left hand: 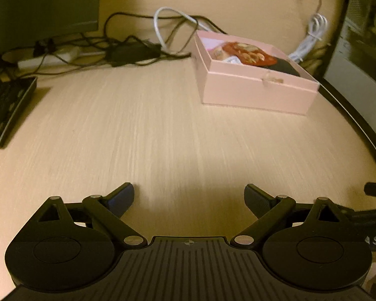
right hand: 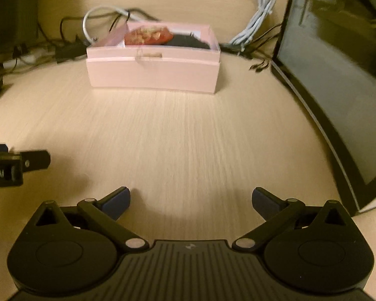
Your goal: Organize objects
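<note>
The left tongs (left hand: 189,200) stood spread with nothing between them over the bare table (left hand: 143,138). The pink box (left hand: 255,87) lay well ahead, to their right, holding what looked like a red packet. The right tongs (right hand: 191,202) were spread too, empty, the box straight ahead.

Ahead of me the desk (right hand: 188,138) lies bare up to the pink box (right hand: 153,75). A monitor (right hand: 338,87) walls off my right, cables (left hand: 127,47) clutter the back, and a keyboard (left hand: 5,107) sits left.
</note>
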{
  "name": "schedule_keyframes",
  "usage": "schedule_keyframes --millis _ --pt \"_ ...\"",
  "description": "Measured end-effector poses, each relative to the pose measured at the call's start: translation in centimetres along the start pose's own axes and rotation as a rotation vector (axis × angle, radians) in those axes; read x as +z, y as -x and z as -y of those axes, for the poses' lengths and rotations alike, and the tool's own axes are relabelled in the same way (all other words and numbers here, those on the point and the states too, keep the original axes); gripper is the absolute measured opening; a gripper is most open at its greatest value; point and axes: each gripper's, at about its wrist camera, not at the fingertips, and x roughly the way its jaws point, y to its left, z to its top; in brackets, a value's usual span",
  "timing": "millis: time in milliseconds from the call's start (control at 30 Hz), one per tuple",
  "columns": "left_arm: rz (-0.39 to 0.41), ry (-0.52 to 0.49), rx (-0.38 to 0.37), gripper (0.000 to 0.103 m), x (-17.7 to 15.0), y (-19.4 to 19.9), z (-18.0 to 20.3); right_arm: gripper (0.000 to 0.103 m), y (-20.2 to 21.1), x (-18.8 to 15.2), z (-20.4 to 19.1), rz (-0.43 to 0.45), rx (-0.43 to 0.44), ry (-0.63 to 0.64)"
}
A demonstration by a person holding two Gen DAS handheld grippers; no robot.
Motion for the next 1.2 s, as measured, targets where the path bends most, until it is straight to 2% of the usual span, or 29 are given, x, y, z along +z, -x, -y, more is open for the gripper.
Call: schedule_keyframes --millis 167,233,300,333,433,500,667,1200 --pt "0.051 0.002 0.054 0.097 0.1 -1.3 1.4 0.103 -1.5 0.7 0.5 0.077 0.004 0.034" --pt "0.071 0.000 0.081 0.097 0.2 -1.8 2.0 0.103 -2.2 1.4 1.1 0.071 0.008 0.001" --pt "0.082 -0.016 0.116 0.098 0.1 -2.2 2.7 0.103 -3.1 2.0 2.2 0.050 0.072 -0.055" --pt "0.086 -0.023 0.132 0.098 0.1 -2.4 3.1 0.103 -3.4 2.2 2.4 0.058 0.062 -0.057" --pt "0.110 -0.028 0.129 0.098 0.1 -2.8 3.5 0.103 -4.1 2.0 2.6 0.131 0.058 -0.050" --pt "0.110 -0.024 0.133 0.099 0.4 -3.1 3.6 0.103 -4.4 2.2 2.7 0.141 0.068 -0.048" --pt "0.110 -0.004 0.158 0.099 0.9 -3.7 3.8 0.103 -5.0 2.9 2.5 0.143 0.070 -0.049" --pt "0.109 -0.029 0.124 0.099 0.8 -3.6 3.9 0.103 -5.3 3.1 2.4 0.142 0.058 -0.061"
